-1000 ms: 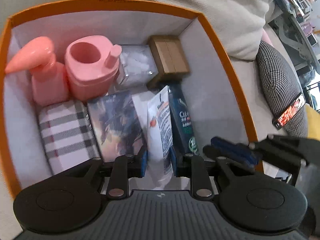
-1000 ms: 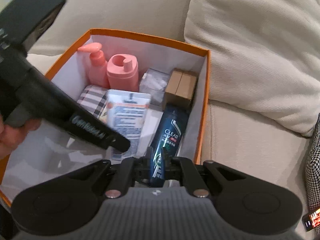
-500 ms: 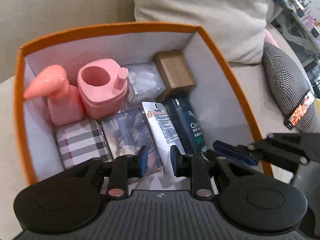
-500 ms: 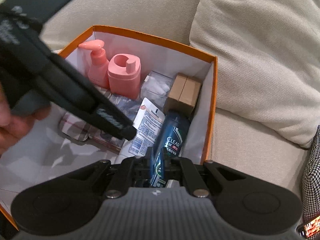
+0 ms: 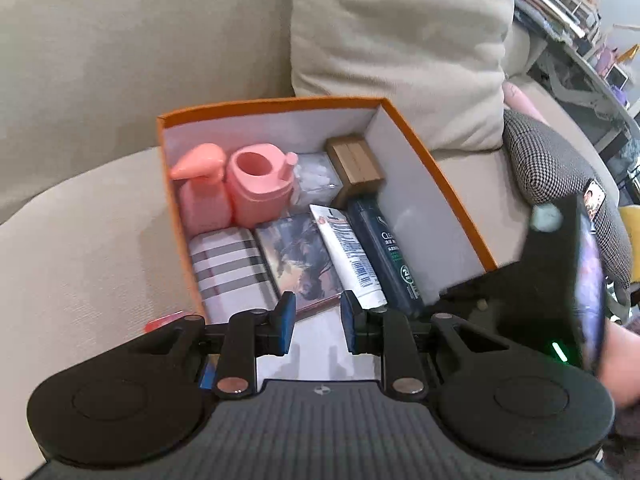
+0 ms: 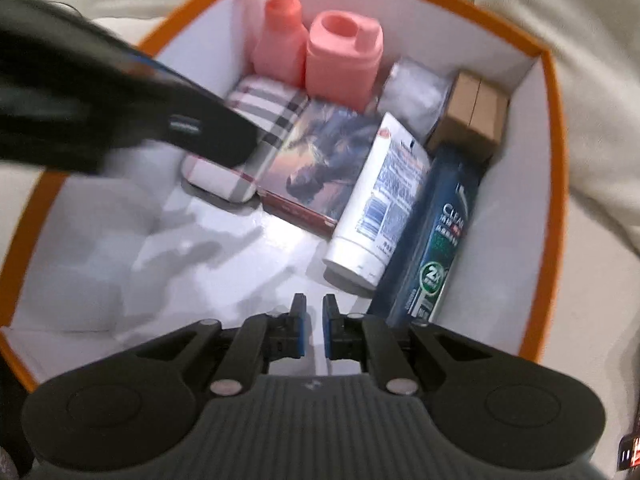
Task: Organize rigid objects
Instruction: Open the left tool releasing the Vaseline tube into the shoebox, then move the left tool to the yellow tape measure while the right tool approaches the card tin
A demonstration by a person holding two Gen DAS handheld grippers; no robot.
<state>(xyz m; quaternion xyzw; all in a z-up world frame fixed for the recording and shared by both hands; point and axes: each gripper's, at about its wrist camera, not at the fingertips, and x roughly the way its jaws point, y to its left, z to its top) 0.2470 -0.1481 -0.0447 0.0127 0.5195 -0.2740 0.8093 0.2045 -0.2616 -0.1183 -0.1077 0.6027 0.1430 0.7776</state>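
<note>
I'm working in a home living room, by the look of it: the orange box sits on a beige fabric sofa, with a big cream cushion behind it and a houndstooth pillow to the side. Beyond the sofa I can make out cluttered shelving, too blurred to read.
</note>
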